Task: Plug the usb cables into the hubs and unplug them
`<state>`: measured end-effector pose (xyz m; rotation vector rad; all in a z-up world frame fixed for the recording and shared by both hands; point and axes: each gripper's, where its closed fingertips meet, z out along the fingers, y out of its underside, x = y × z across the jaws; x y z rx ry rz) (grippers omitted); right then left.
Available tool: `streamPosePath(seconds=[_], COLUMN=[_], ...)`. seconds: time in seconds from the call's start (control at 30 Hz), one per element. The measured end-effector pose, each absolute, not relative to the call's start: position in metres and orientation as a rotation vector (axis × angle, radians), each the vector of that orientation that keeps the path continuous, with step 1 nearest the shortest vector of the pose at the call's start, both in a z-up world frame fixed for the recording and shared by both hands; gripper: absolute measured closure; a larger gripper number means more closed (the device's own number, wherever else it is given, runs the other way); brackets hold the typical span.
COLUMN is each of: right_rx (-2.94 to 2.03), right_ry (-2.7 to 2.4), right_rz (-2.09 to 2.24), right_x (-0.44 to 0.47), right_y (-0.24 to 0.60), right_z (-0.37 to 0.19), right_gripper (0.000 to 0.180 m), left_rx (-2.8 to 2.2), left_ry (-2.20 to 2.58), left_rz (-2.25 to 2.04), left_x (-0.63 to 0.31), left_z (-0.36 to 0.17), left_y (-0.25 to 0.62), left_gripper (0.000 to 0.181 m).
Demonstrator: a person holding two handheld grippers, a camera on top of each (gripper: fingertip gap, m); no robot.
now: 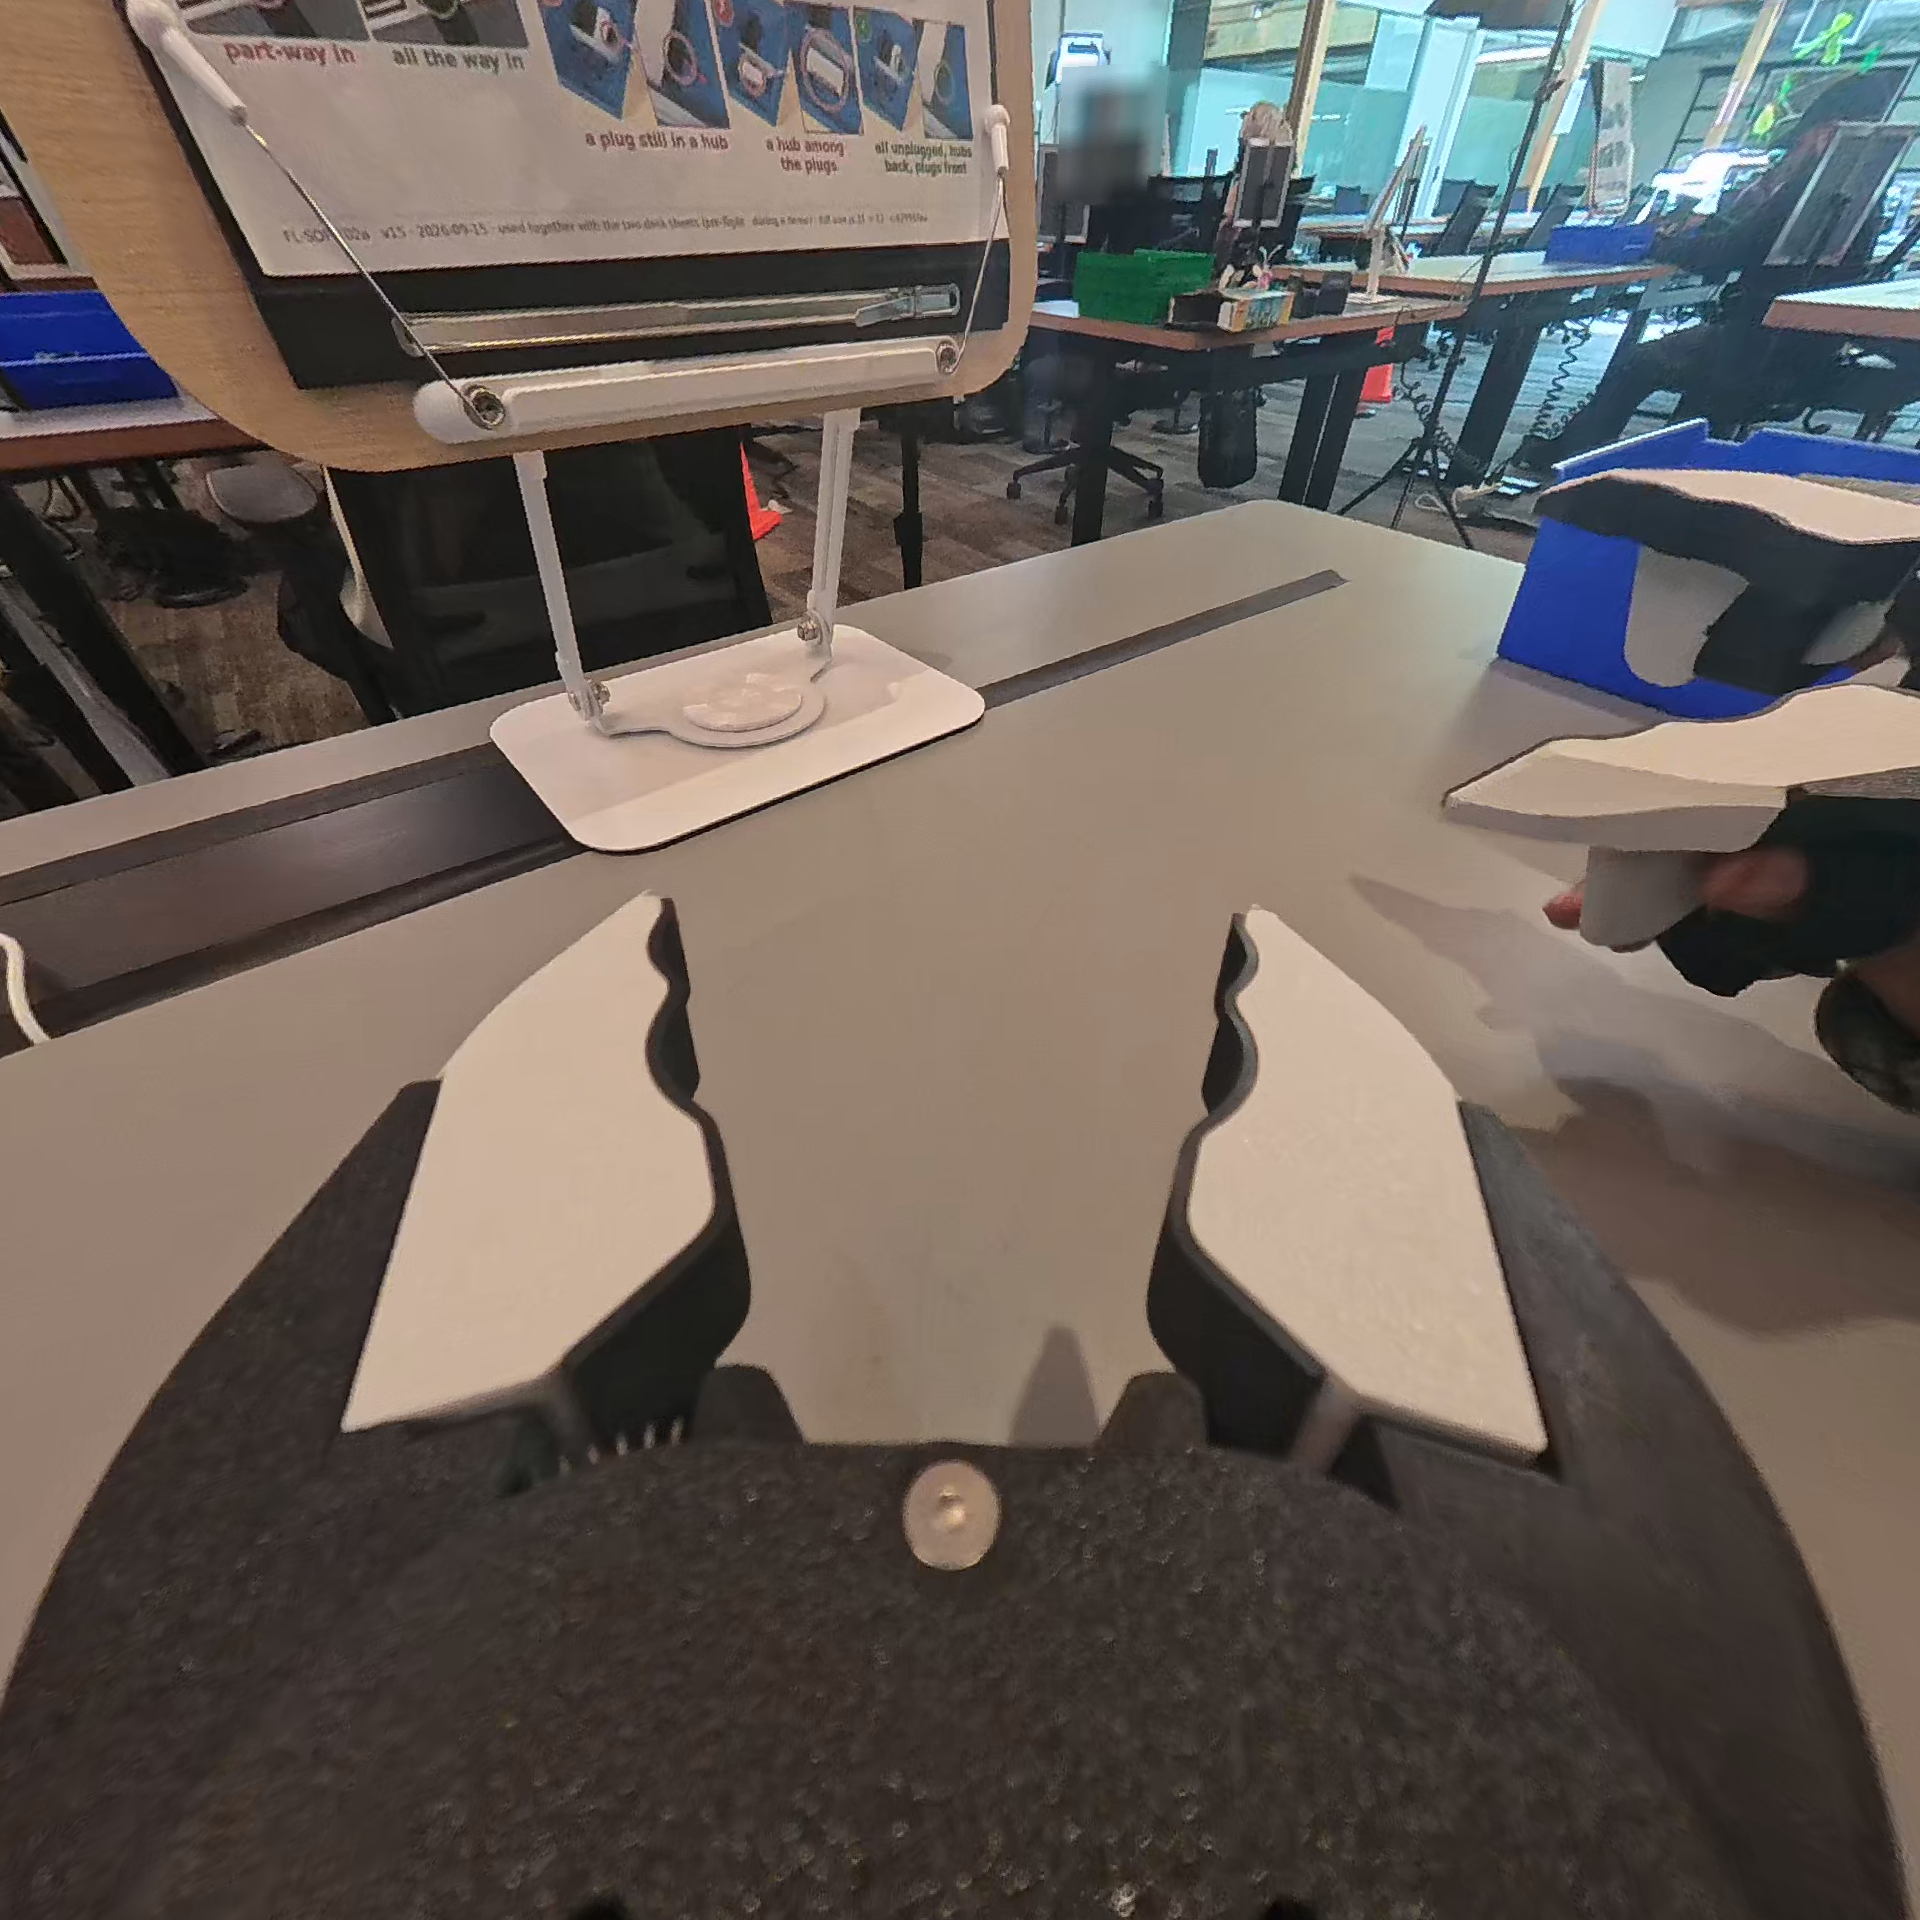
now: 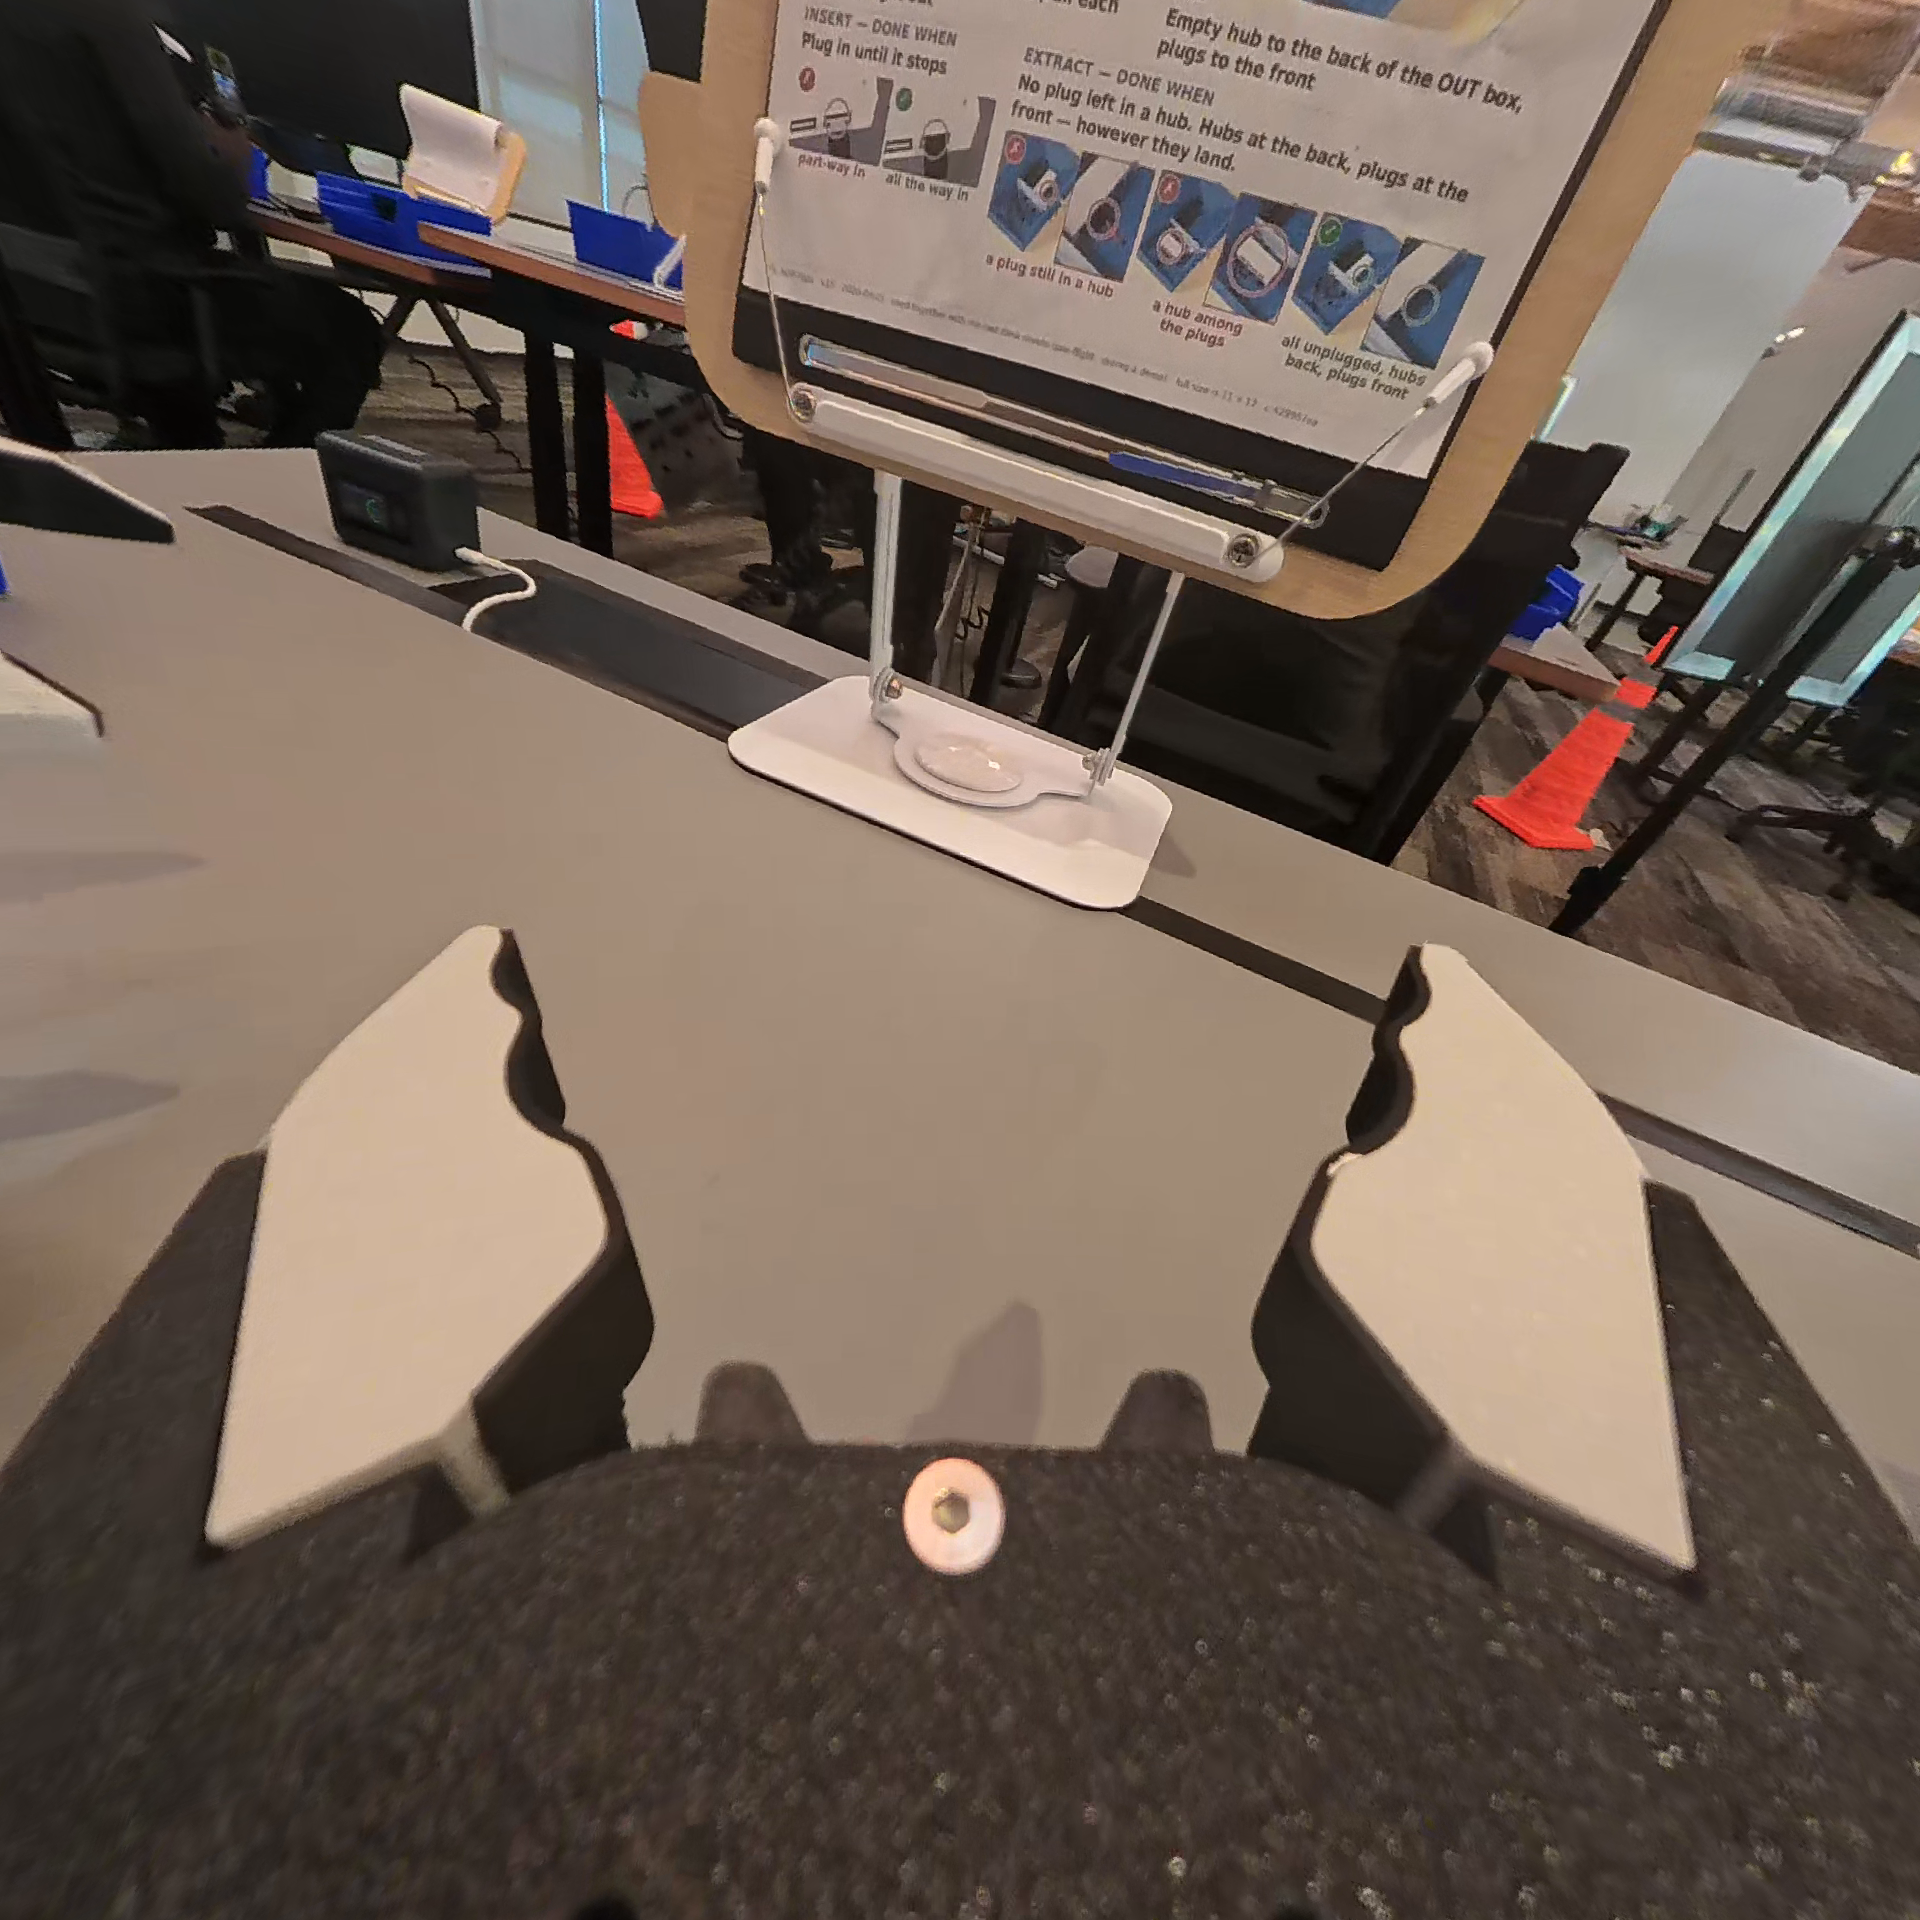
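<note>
No usb cable plug or hub shows in either view. My left gripper (image 1: 951, 914) is open and empty, low over the bare grey table (image 1: 935, 1091). My right gripper (image 2: 961, 945) is open and empty over the same table (image 2: 883, 1091). The right gripper also shows in the left wrist view (image 1: 1501, 649) at the right edge, held by a gloved hand (image 1: 1818, 894), its jaws apart. The left gripper's fingertips show at the left edge of the right wrist view (image 2: 135, 623).
A white stand (image 1: 738, 727) (image 2: 956, 800) holding an instruction sheet stands at the table's far edge on a black strip (image 1: 260, 842). A blue bin (image 1: 1569, 613) sits far right, partly behind the right gripper. A black box (image 2: 395, 509) with a white cable (image 2: 499, 603) sits far left.
</note>
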<state>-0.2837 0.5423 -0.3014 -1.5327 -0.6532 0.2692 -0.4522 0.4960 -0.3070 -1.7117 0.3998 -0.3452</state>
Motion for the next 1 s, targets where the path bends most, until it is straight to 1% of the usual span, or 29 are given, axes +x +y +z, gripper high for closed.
streamPosePath(seconds=[0.2,0.4,0.6,0.87,0.93,1.0], right_rx=[-1.488,-1.507,-1.484,-1.487,-1.479,-1.473], right_ry=[-0.672,-0.704,-0.733,-0.757,-0.761,-0.786], right_rz=[0.324,0.29,0.28,0.284,0.29,0.303], right_x=[-0.271,-0.257,-0.251,-0.251,-0.252,-0.254], right_y=[0.541,0.546,0.544,0.539,0.536,0.532], right_z=[-0.297,-0.307,-0.306,-0.304,-0.302,-0.303], right_gripper=[0.049,0.06,0.067,0.074,0.079,0.091], left_rx=[-1.68,-1.678,-1.695,-1.688,-1.691,-1.692], left_ry=[0.402,0.405,0.405,0.458,0.458,0.463], left_rz=[-0.381,-0.397,-0.396,-0.357,-0.354,-0.329], left_x=[-0.452,-0.453,-0.458,-0.466,-0.472,-0.481], left_z=[-0.299,-0.298,-0.299,-0.284,-0.279,-0.272], left_y=[0.492,0.491,0.492,0.484,0.479,0.473], left_gripper=[0.084,0.086,0.088,0.096,0.097,0.099])
